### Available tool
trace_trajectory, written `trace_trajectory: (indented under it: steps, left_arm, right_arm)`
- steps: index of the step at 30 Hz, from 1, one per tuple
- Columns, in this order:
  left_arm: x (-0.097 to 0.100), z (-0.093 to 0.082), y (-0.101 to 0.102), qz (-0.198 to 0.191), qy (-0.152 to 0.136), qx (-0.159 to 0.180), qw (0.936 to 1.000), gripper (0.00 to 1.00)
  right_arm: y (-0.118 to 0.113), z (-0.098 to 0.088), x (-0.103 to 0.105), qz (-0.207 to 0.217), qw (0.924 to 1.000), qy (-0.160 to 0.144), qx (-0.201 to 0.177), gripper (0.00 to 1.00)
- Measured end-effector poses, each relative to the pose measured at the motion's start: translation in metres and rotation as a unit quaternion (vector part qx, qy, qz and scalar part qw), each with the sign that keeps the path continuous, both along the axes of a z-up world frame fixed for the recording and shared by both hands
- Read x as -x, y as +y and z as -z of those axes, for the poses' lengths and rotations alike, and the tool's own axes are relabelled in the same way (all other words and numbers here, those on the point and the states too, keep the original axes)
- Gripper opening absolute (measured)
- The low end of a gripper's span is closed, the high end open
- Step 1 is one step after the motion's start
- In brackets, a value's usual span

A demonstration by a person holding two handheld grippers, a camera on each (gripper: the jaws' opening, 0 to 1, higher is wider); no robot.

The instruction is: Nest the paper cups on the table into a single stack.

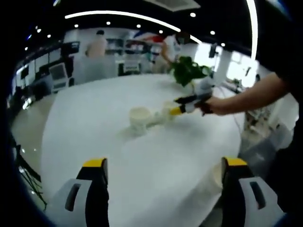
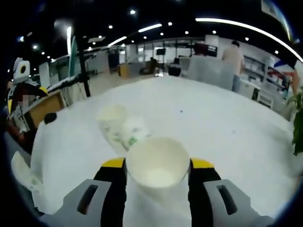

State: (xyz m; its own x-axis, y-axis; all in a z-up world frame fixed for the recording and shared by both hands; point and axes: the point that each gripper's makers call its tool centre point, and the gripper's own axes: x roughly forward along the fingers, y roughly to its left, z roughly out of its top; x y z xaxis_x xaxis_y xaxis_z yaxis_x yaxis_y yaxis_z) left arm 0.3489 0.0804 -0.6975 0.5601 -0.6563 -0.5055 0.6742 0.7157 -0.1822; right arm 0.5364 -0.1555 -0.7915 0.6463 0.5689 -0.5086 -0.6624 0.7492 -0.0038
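— Where are the paper cups right now?

— One paper cup (image 2: 157, 166) sits upright between the yellow-tipped jaws of the right gripper (image 2: 158, 166), mouth open toward us, empty and white inside. The jaws press its sides, so that claw is holding the cup on the white round table (image 2: 227, 123).

— And the others?

— Just beyond the held cup, in the right gripper view, two more lie on the tabletop: a toppled cup (image 2: 111, 120) with its mouth turned away to the left, and a printed cup (image 2: 134, 133) with a green mark, touching it. I cannot tell whether one is partly inside the other.

— What does the left side show?

— The left gripper (image 1: 164, 163) hovers at the near edge of the table, jaws spread wide with nothing between them. From there the far cup (image 1: 140, 119) stands upright near the table's middle, and just beside it the right gripper (image 1: 182, 109) reaches in from the right, the person's forearm (image 1: 246, 97) behind it. The cup it holds is too washed out there to make out well.

— Anything else on the table?

— A potted plant (image 1: 188, 71) with green leaves stands at the far side of the table, past the cups. Beyond the table, two people stand by shelves and desks.
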Motion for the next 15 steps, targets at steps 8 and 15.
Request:
trace_trajectory:
  steps: [8, 15]
  left_arm:
    - [0.004, 0.002, 0.003, -0.003, 0.006, -0.005, 1.0000, 0.99]
    - [0.005, 0.000, 0.006, -0.008, 0.001, -0.002, 1.0000, 0.99]
  right_arm:
    - [-0.001, -0.002, 0.006, -0.005, 1.0000, 0.004, 0.005, 0.43]
    - [-0.006, -0.009, 0.018, 0.004, 1.0000, 0.008, -0.003, 0.43]
